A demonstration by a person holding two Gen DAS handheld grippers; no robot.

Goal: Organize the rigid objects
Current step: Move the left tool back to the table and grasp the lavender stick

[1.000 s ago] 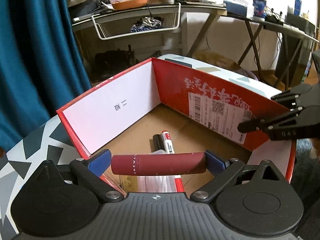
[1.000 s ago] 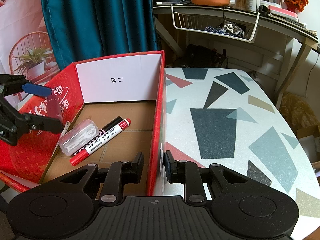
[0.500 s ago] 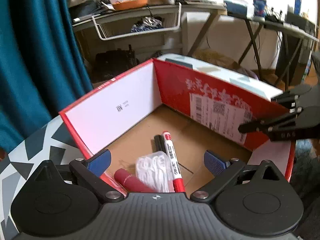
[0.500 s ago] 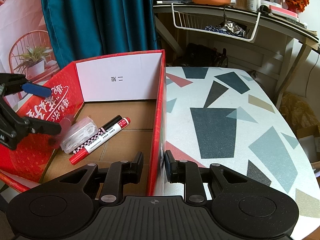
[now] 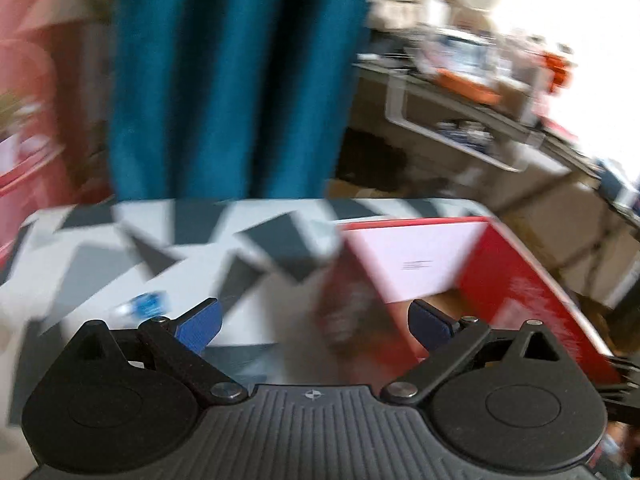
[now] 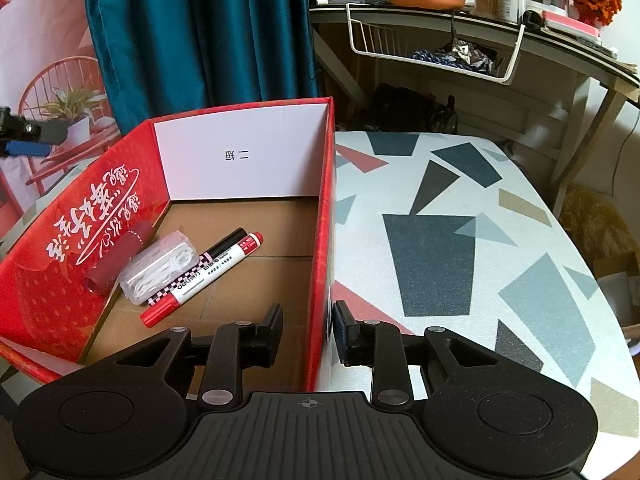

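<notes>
A red cardboard box (image 6: 326, 208) stands on the patterned table. Inside it lie a dark red tube (image 6: 116, 258), a clear case of white pieces (image 6: 158, 268), a red marker (image 6: 204, 280) and a black marker (image 6: 228, 242). My right gripper (image 6: 307, 330) is shut on the box's right wall. My left gripper (image 5: 314, 322) is open and empty, left of the box (image 5: 516, 280), in a blurred view. It also shows at the far left of the right wrist view (image 6: 24, 140). A small blue object (image 5: 146, 304) lies on the table near the left fingertip.
The patterned table (image 6: 460, 240) stretches right of the box. A teal curtain (image 6: 200, 40) hangs behind. A cluttered desk with a white wire basket (image 6: 432, 52) stands at the back right.
My left gripper opened and dropped the dark red tube into the box. It then swung left out of the box over the table. The right gripper has not moved.
</notes>
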